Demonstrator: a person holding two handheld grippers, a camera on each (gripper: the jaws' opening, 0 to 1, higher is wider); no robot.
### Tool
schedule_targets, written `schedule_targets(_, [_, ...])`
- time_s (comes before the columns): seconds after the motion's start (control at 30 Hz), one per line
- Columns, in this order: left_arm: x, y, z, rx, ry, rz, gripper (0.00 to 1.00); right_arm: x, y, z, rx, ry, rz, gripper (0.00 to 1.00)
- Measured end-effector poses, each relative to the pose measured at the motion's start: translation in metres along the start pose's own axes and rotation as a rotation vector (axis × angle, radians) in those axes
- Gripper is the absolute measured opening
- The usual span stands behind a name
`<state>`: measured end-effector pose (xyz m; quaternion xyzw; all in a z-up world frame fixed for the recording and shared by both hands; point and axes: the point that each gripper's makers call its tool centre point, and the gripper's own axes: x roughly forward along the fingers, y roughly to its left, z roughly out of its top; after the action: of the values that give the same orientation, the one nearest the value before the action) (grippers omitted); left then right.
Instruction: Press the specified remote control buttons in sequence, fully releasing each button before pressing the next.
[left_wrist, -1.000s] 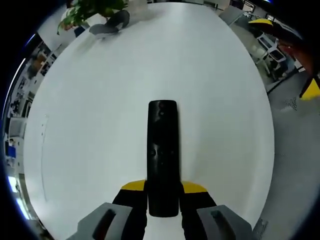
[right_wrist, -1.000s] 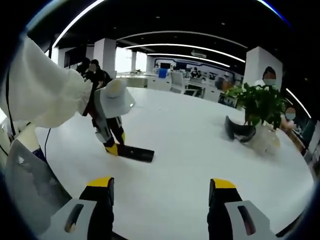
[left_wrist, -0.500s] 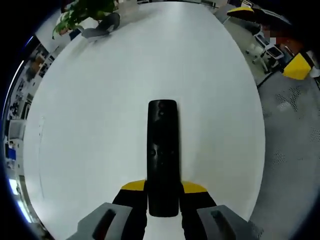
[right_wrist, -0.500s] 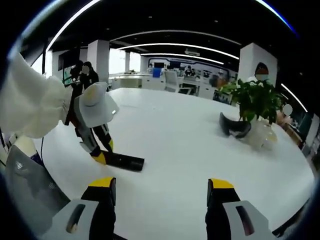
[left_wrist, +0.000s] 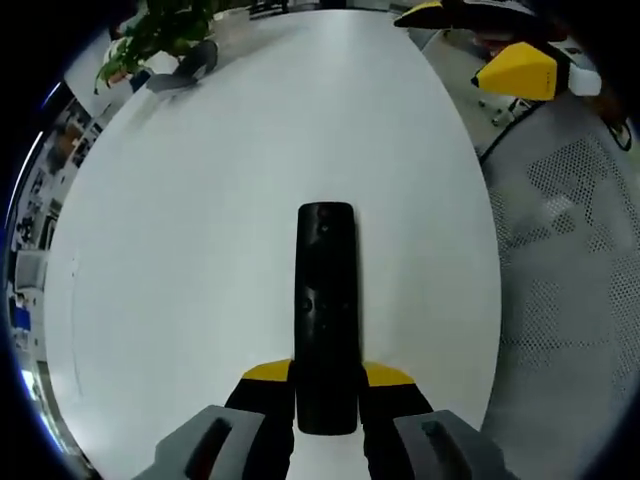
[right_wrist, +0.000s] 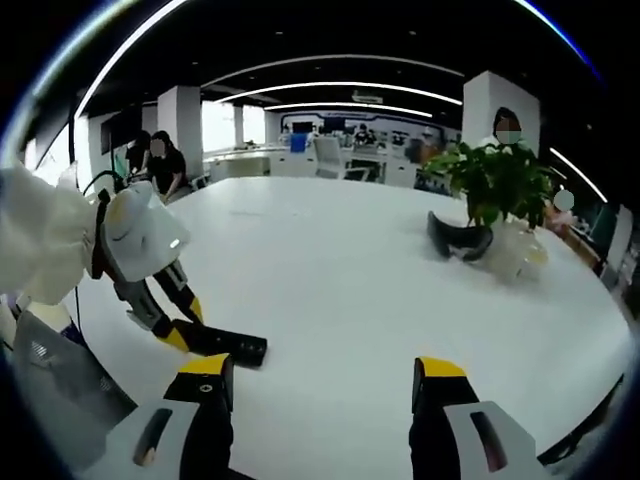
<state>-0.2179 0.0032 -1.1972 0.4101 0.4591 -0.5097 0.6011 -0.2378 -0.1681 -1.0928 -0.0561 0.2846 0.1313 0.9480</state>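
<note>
Remote: long slim black plastic remote control (left_wrist: 325, 310) w/ small buttons on its top face; lies lengthwise along the left gripper view, near end at 6 o'clock between the jaws, far end pointing to 12. In the right gripper view it shows at 8 o'clock (right_wrist: 228, 345), low over the table.
Left gripper (left_wrist: 326, 395): black jaws w/ yellow tips clenched on the remote's near end, one tip each side, touching it. Also seen in the right gripper view at 9 o'clock (right_wrist: 190, 338), carried by a person's white-sleeved arm (right_wrist: 35, 245).
Right gripper (right_wrist: 318, 400): jaws spread wide apart, nothing between them, hanging above the table, well apart from the remote. Its yellow tip shows in the left gripper view at 1 o'clock (left_wrist: 525, 72).
Table: big round white tabletop (left_wrist: 200, 200), bare around the remote.
Other stuff: green leafy potted plant (right_wrist: 492, 180) at 2 o'clock in the right gripper view, w/ a dark curved object (right_wrist: 455, 238) just beside it; can't tell what that is.
Progress: early, by my read. Remote is gripped and steadied, buttons facing up and reachable. No press underway; right gripper isn't over the buttons.
Left to do: bring right gripper in over the remote, press each named button in order, full release between presses. Which buttons: can't tell, too small.
</note>
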Motion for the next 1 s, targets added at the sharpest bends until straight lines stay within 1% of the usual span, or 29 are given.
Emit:
schedule_targets(0.1, [-0.001, -0.006, 0.0, 0.001, -0.022, -0.001, 0.24, 0.0, 0.002, -0.001, -0.007, 0.007, 0.007, 0.7])
schedule_targets(0.17, [-0.001, -0.01, -0.001, -0.008, -0.04, -0.006, 0.24, 0.001, 0.001, -0.004, -0.008, 0.023, 0.011, 0.68])
schedule_targets(0.3, [-0.002, -0.018, 0.002, 0.002, -0.047, -0.009, 0.24, 0.002, 0.001, -0.007, 0.002, 0.041, 0.025, 0.64])
schedule_targets(0.37, [-0.002, -0.024, 0.002, 0.018, -0.055, -0.013, 0.24, 0.003, 0.001, -0.008, -0.011, 0.046, 0.022, 0.64])
schedule_targets(0.43, [-0.002, -0.027, 0.002, 0.02, -0.065, -0.016, 0.24, 0.004, 0.002, -0.01, -0.02, 0.056, 0.026, 0.61])
schedule_targets(0.57, [-0.002, -0.032, 0.004, 0.002, -0.105, -0.017, 0.24, 0.004, 0.006, -0.013, -0.018, 0.075, 0.059, 0.51])
schedule_targets(0.73, [-0.001, -0.037, 0.005, -0.001, -0.127, -0.019, 0.24, 0.005, 0.016, -0.015, -0.02, 0.093, 0.113, 0.38])
schedule_targets(0.77, [-0.001, -0.04, 0.005, -0.002, -0.131, -0.021, 0.24, 0.005, 0.019, -0.016, -0.025, 0.104, 0.125, 0.34])
schedule_targets(0.83, [-0.001, -0.044, 0.006, 0.009, -0.131, -0.021, 0.24, 0.005, 0.025, -0.018, -0.031, 0.123, 0.155, 0.28])
schedule_targets(0.9, [-0.001, -0.047, 0.006, 0.016, -0.13, -0.023, 0.24, 0.005, 0.031, -0.018, -0.043, 0.128, 0.178, 0.22])
schedule_targets(0.97, [-0.001, -0.048, 0.006, 0.016, -0.134, -0.024, 0.24, 0.005, 0.043, -0.023, -0.089, 0.166, 0.226, 0.19])
schedule_targets(1.0, [-0.001, -0.049, 0.006, 0.014, -0.138, -0.024, 0.24, 0.006, 0.045, -0.024, -0.111, 0.175, 0.229, 0.18])
